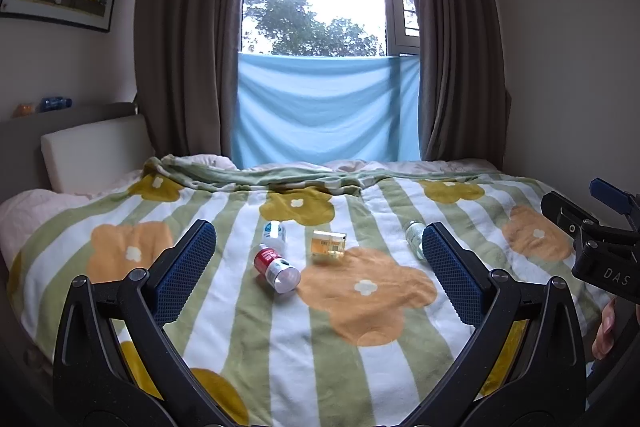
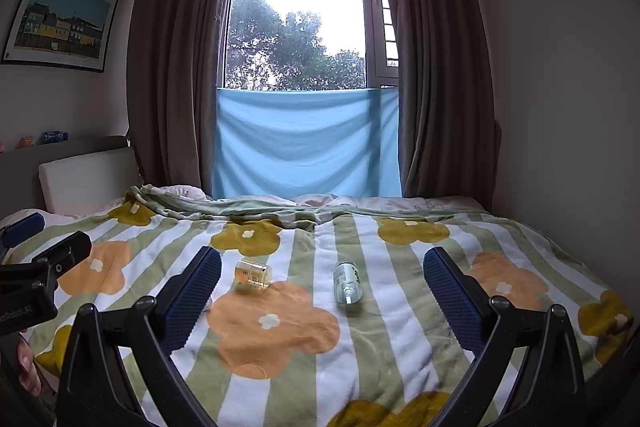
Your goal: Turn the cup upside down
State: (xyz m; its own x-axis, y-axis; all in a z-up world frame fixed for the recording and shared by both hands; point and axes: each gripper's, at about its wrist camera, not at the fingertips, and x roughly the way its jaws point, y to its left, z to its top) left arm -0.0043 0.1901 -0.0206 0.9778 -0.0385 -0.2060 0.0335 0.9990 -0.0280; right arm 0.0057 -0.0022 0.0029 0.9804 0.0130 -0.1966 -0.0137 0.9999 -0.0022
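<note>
We hold both the left gripper [image 1: 319,269] and the right gripper [image 2: 322,301] with fingers spread wide and empty above the bed [image 1: 248,331], where the red cup [image 1: 277,269] lies, apparently on its side, so we should approach squarely across its body.

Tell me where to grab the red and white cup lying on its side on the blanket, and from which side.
Grip the red and white cup across its round body, about midway along. It lies tipped over, open mouth toward the camera, so bring the open left hand-held gripper down from above, one finger on each curved side. Avoid the white cup close behind it.
</note>
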